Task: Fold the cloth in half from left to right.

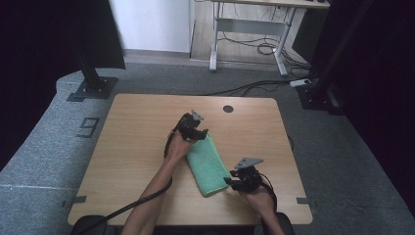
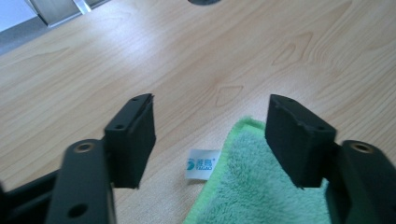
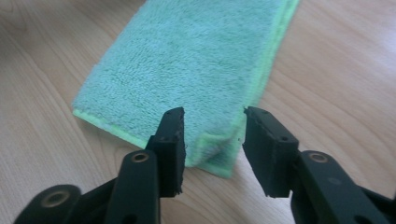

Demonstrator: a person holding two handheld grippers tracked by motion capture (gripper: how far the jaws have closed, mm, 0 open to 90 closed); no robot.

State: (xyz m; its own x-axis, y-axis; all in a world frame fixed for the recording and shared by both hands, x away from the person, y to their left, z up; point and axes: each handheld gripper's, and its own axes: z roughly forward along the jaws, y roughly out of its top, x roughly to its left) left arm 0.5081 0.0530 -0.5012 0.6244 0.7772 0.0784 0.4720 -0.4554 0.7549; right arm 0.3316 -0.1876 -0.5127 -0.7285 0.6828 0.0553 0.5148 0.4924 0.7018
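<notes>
Left gripper [image 2: 210,135] jaws apart, gripping nothing; towel [image 2: 261,186] far corner and its white label [image 2: 202,163] lie between them. Right gripper [image 3: 212,140] jaws apart, straddling towel's near corner [image 3: 215,149], not pinching. Towel folded, flat on worktop [image 1: 137,147], mid-worktop. Risks: near corner puckered, fold may spring open; jaws lifting off could snag pile, drag towel askew.

the small print on the towel [image 2: 261,186]'s white label [image 2: 202,163] is too blurred to read.
</notes>
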